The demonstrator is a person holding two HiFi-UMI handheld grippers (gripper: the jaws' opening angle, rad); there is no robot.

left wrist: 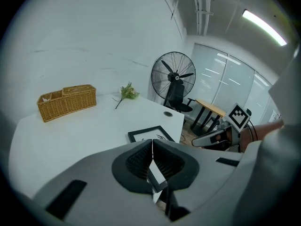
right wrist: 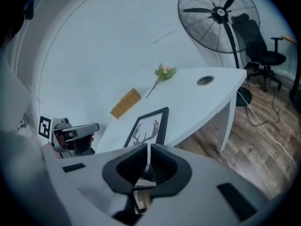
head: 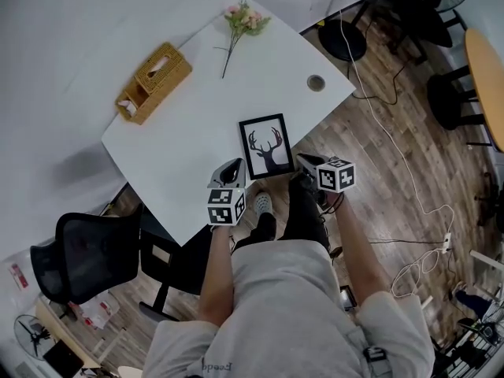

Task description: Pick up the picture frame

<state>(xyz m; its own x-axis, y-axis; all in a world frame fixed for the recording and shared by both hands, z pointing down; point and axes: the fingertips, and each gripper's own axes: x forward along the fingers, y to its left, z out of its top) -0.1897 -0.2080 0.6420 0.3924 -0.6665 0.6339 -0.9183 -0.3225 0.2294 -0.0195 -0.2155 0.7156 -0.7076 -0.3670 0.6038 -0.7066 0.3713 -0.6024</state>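
Lettering shows only on the person's grey shirt [head: 276, 290] at the bottom of the head view, too small to read. The grippers' marker cubes [head: 227, 207] bear black-and-white square patterns. The black rectangular picture frame [head: 266, 146], which holds a deer-head silhouette on white, lies flat near the lower edge of the white table [head: 197, 132]. The left gripper [head: 229, 170] sits just beside its lower-left corner and the right gripper [head: 306, 161] just beside its lower-right corner. Both have their jaws pressed together on nothing. A woven wicker basket [head: 154, 81] and a pink flower sprig [head: 242, 22] lie towards the upper left.
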